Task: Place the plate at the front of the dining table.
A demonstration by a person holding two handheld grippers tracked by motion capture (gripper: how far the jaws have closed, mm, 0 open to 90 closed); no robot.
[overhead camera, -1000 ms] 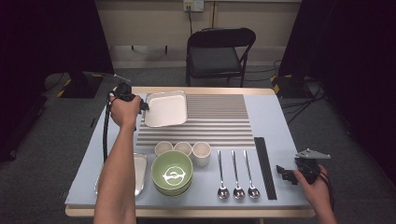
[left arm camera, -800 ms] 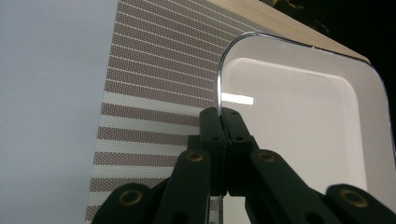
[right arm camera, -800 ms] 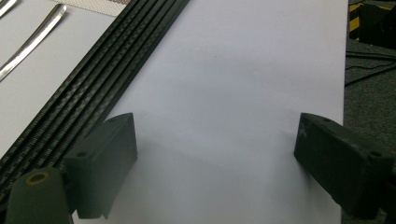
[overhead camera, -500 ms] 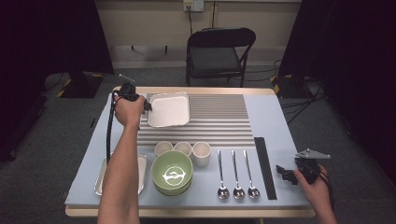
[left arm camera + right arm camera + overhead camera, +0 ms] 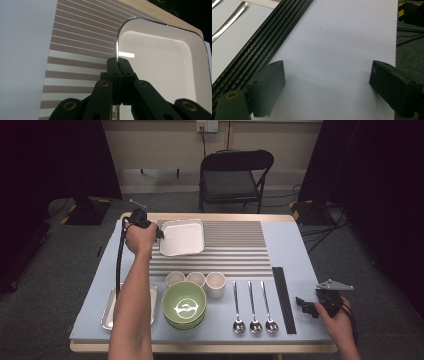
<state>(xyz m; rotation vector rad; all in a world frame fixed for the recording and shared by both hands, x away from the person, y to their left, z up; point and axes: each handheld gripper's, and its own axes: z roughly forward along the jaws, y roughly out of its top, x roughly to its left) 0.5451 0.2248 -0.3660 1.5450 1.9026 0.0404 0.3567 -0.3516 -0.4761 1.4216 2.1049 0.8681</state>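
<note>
1. White enamelled tray [image 5: 181, 237] lies on the striped mat [image 5: 235, 251] at the counter's far left.
2. Left gripper [image 5: 117, 65] is clamped on its thin rim; right gripper [image 5: 325, 82] gapes empty.
3. Likely stiff, light, slippery; grip the rim squarely.

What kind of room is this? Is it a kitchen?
Probably not a kitchen; more likely a studio or lab for recording. Dishes sit neatly on a table, dark curtains hang around it, and a folding chair stands behind on a carpeted floor.
</note>
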